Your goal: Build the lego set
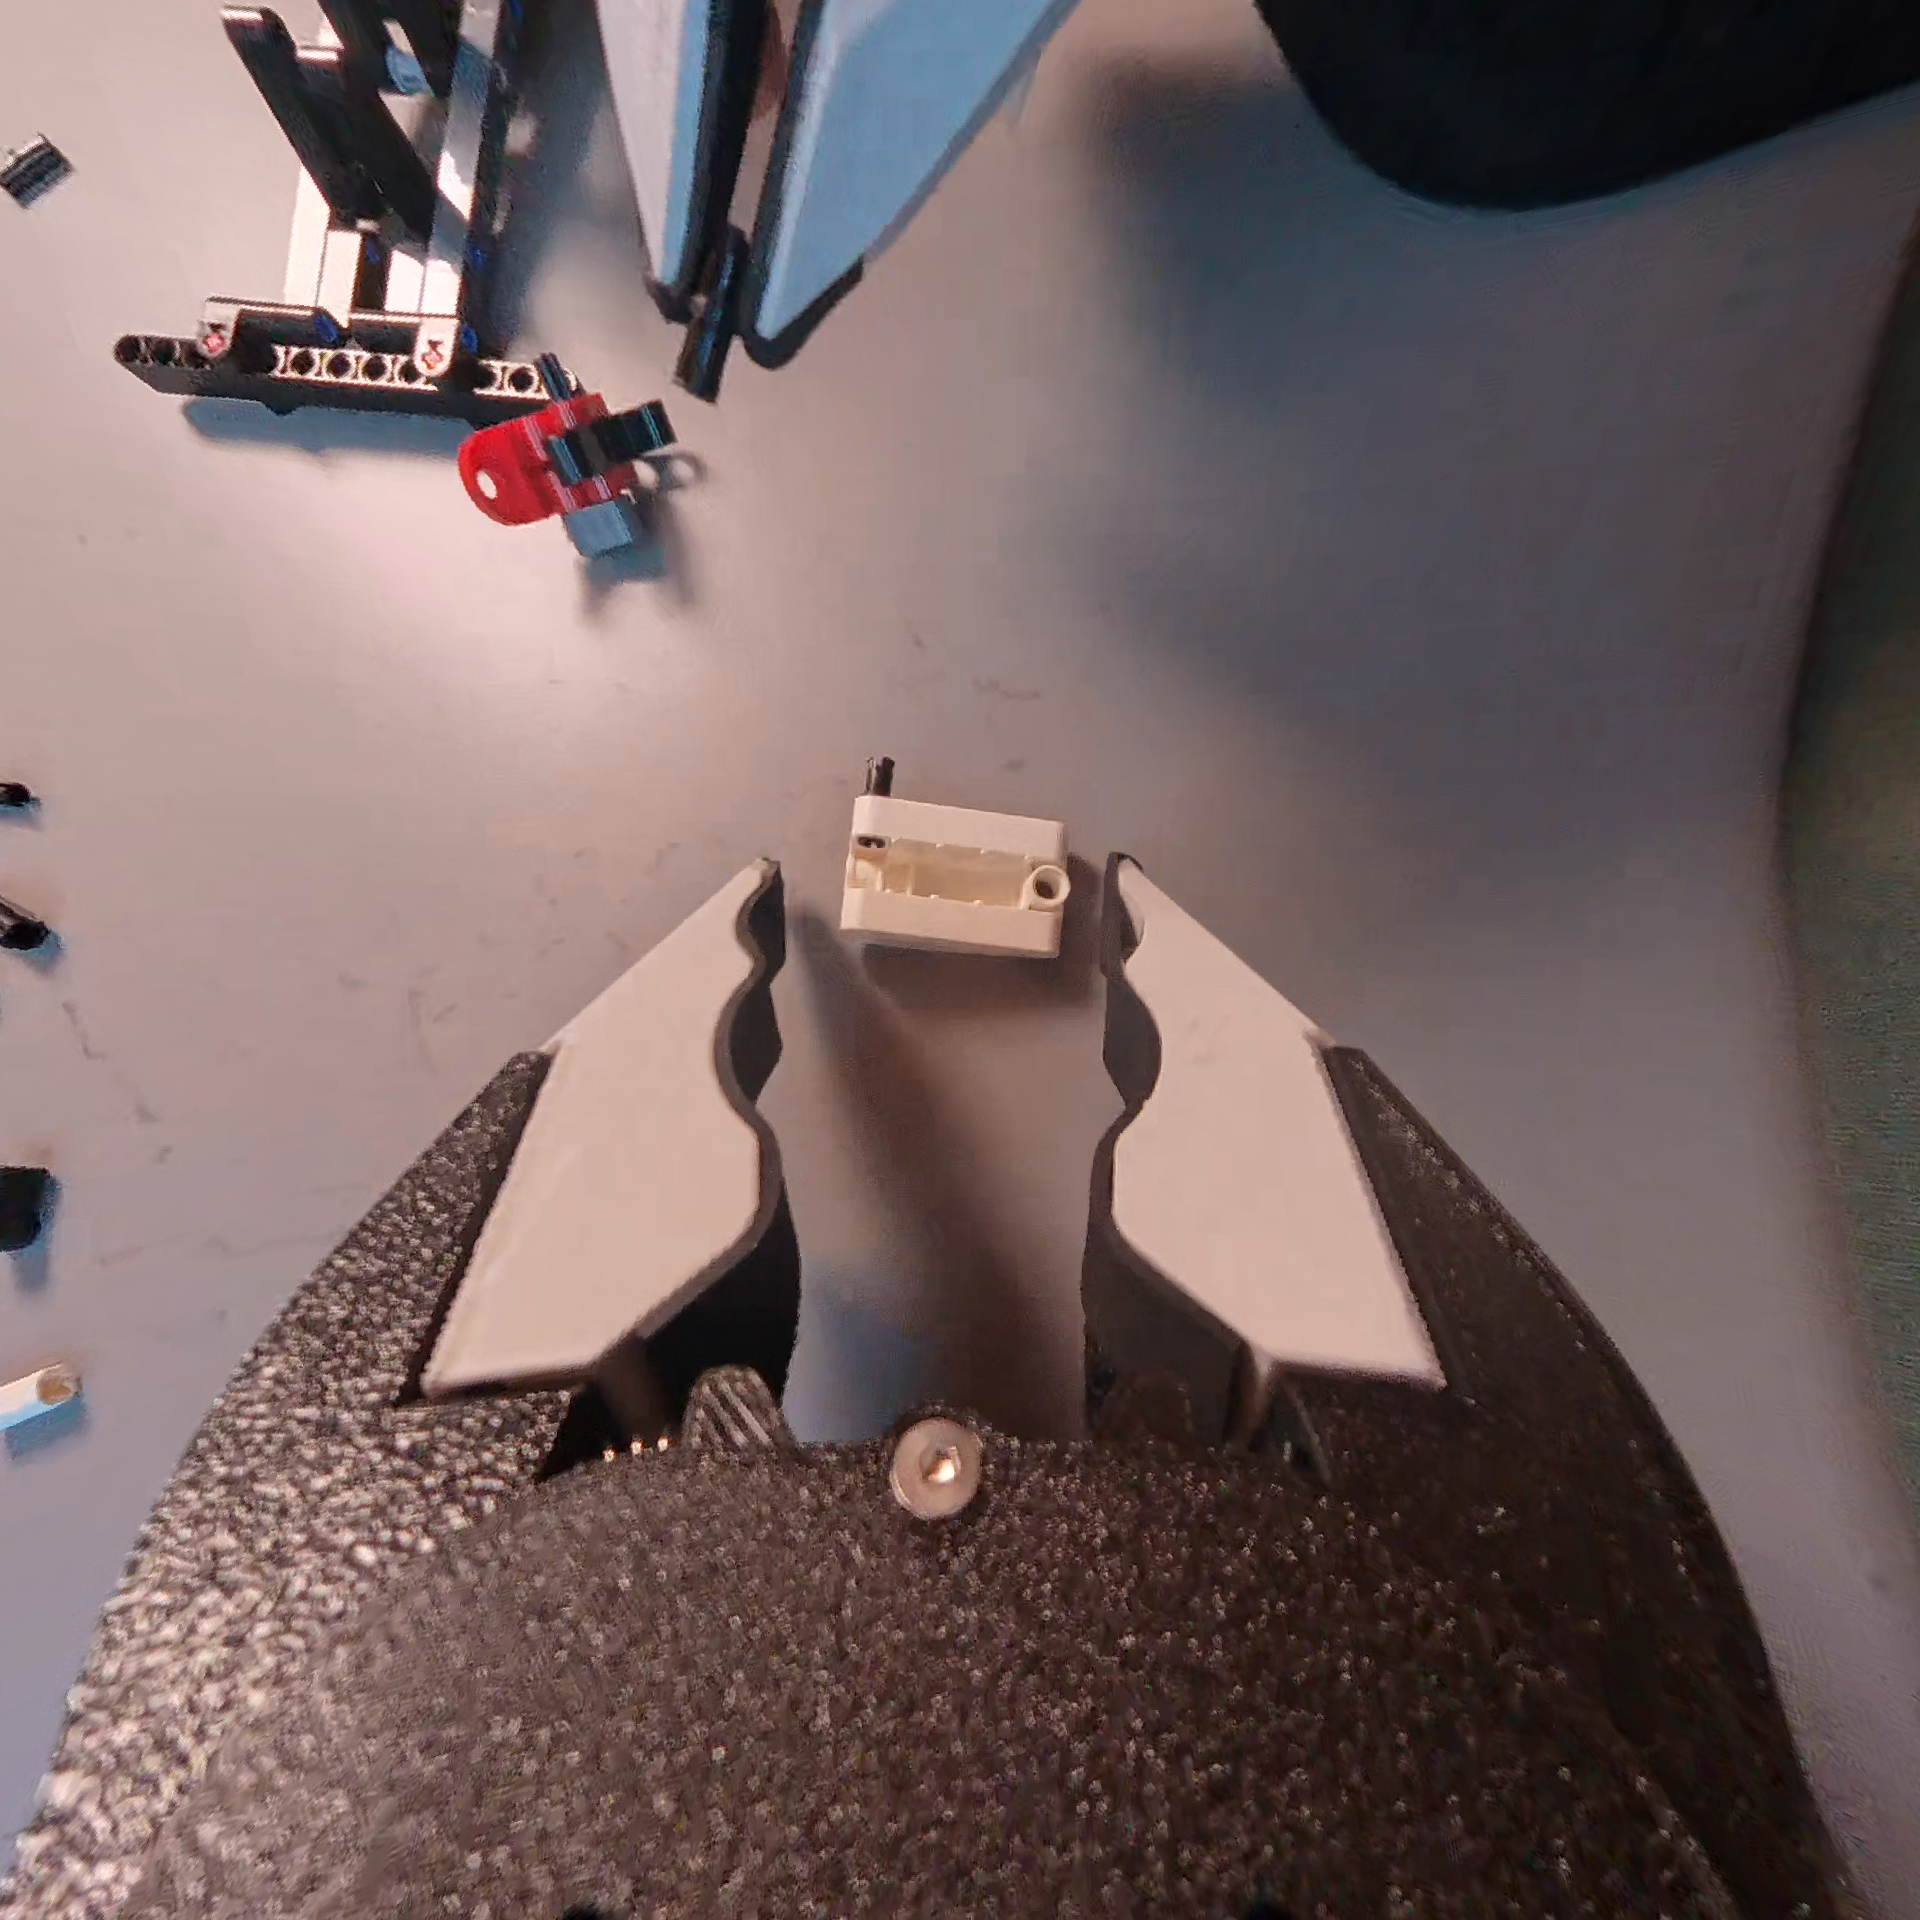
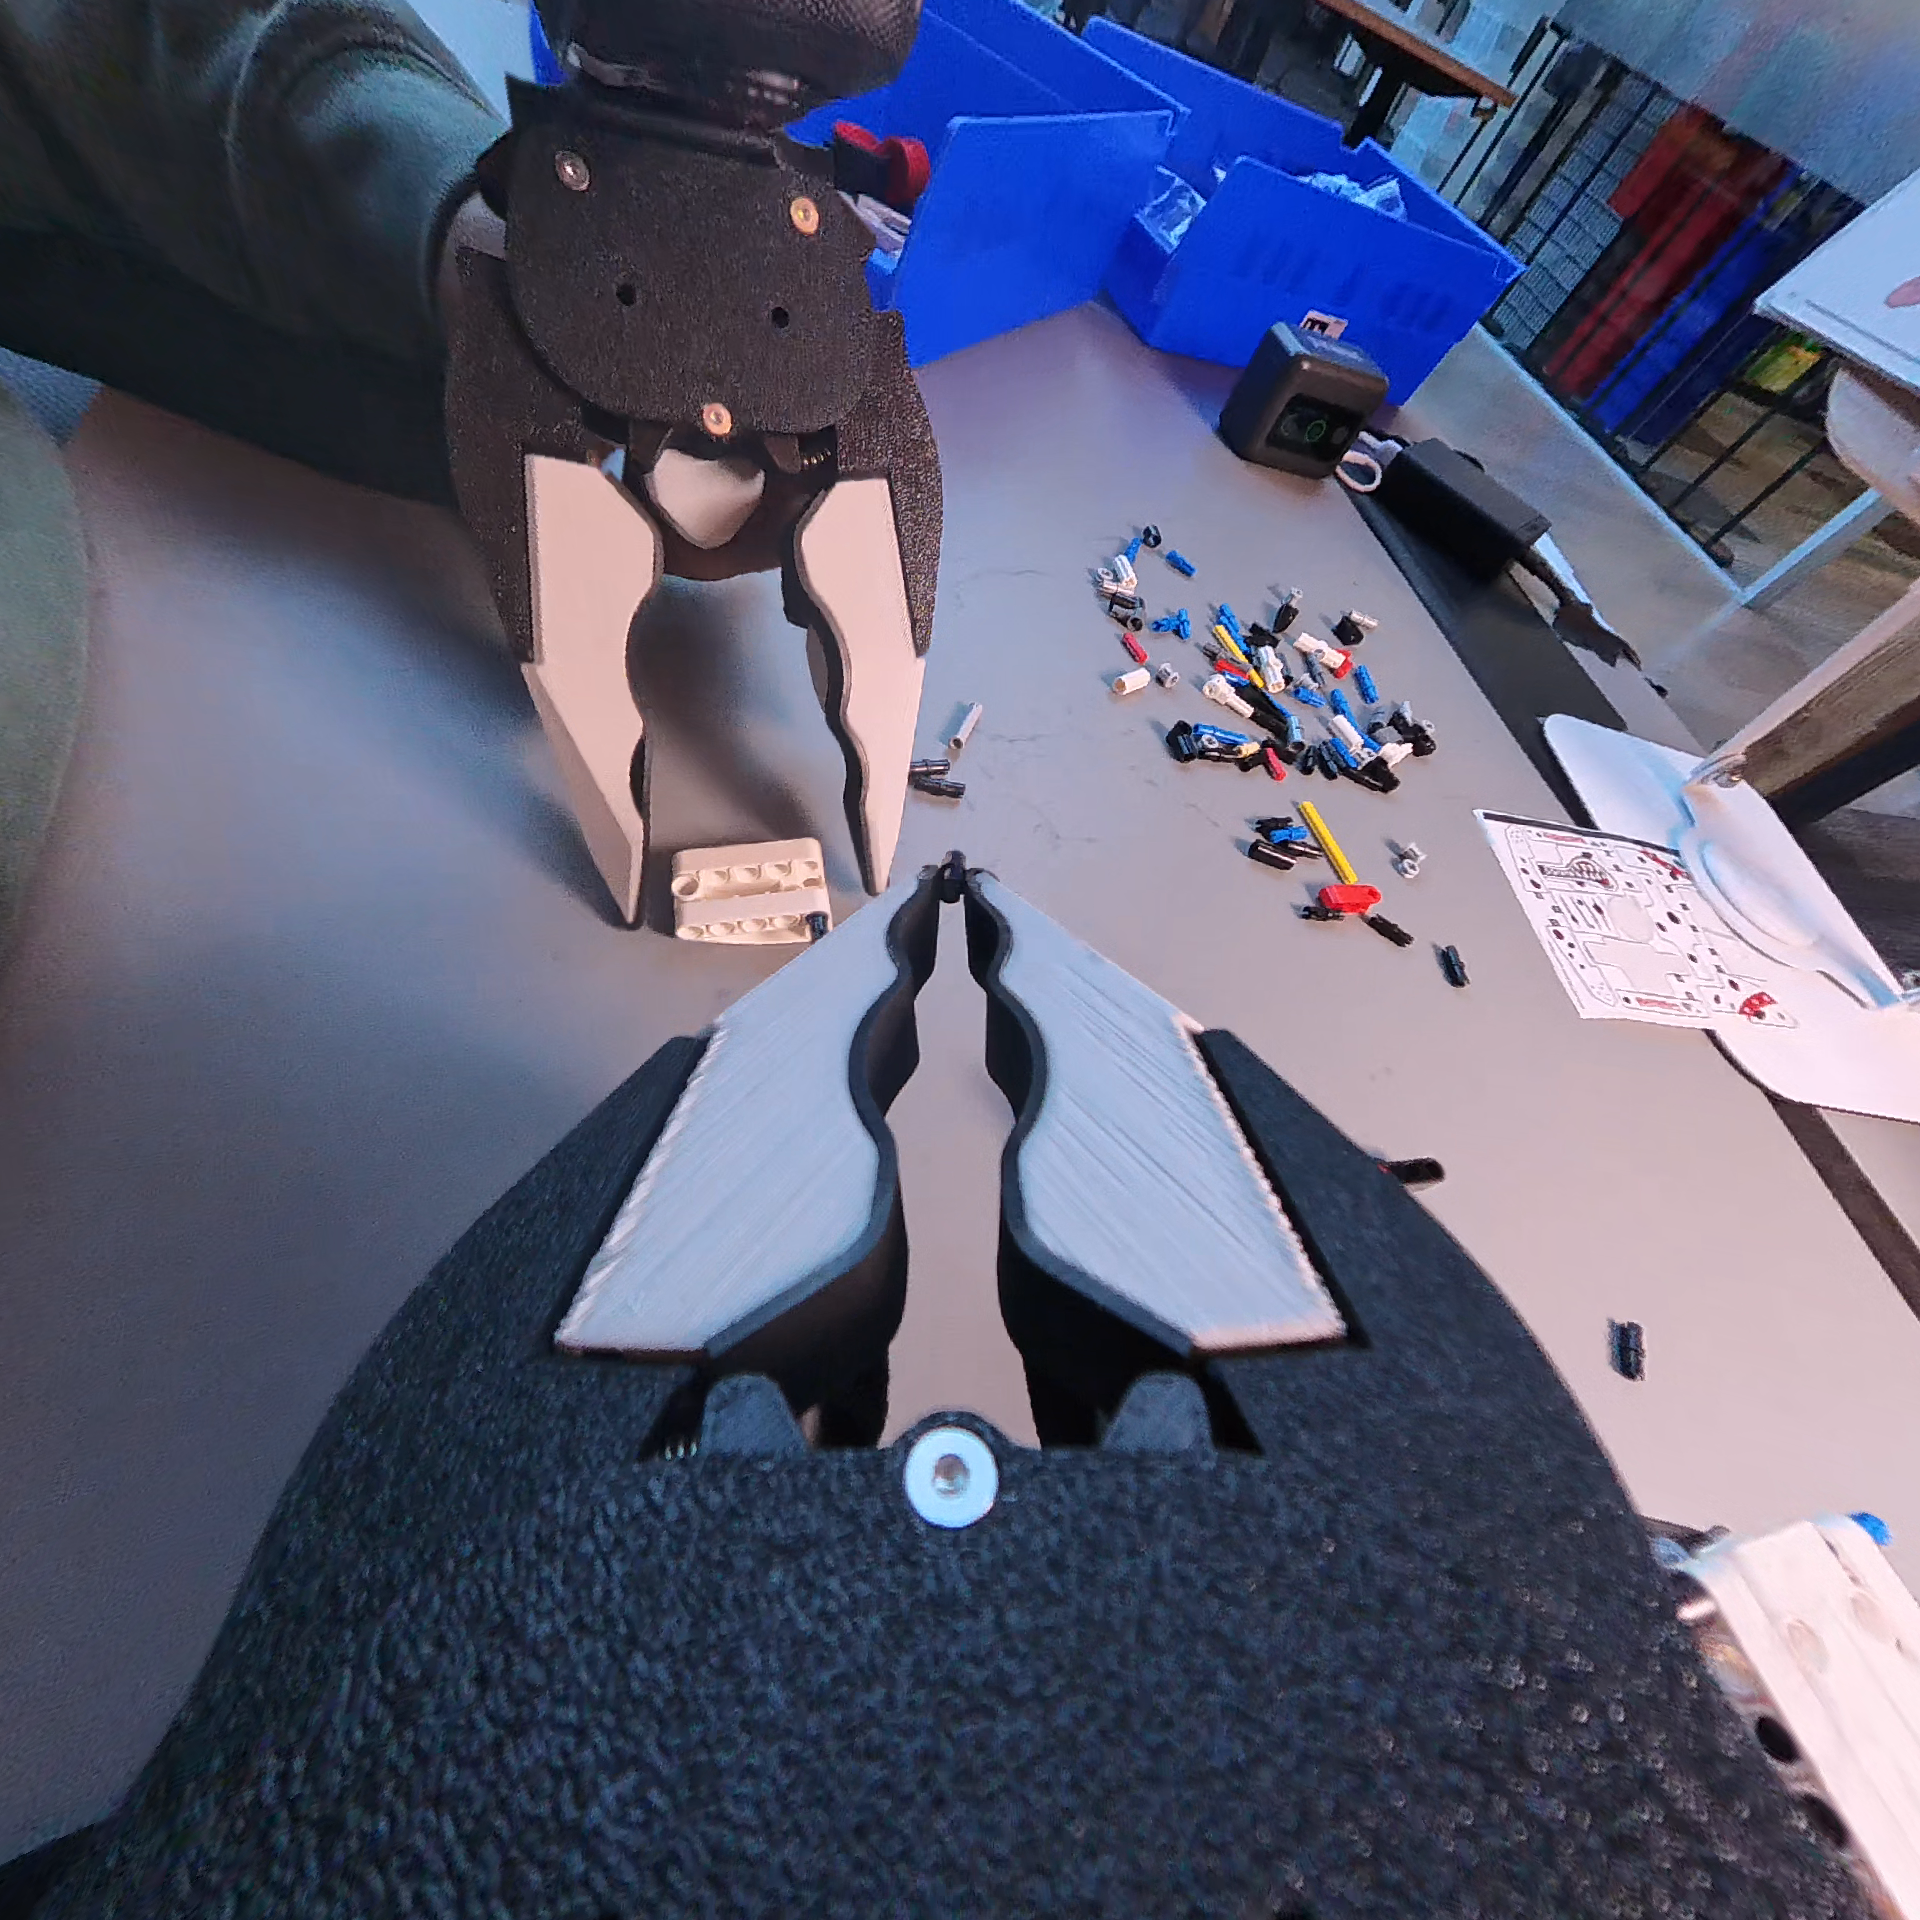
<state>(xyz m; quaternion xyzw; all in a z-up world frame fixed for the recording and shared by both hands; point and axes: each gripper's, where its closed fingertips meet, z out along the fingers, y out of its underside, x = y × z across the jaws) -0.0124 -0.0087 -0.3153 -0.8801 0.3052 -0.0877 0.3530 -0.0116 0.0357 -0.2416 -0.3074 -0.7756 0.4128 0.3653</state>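
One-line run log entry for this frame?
left gripper: open, straddling white block on table | right gripper: shut on black pin | block's pin: seated

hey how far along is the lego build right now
Done: a black and white frame stands assembled, a small red sub-assembly beside it. In hand: the right gripper pinches a black pin; the open left gripper straddles a white block that already carries one pin. Left: a pile of loose parts waits on the table.
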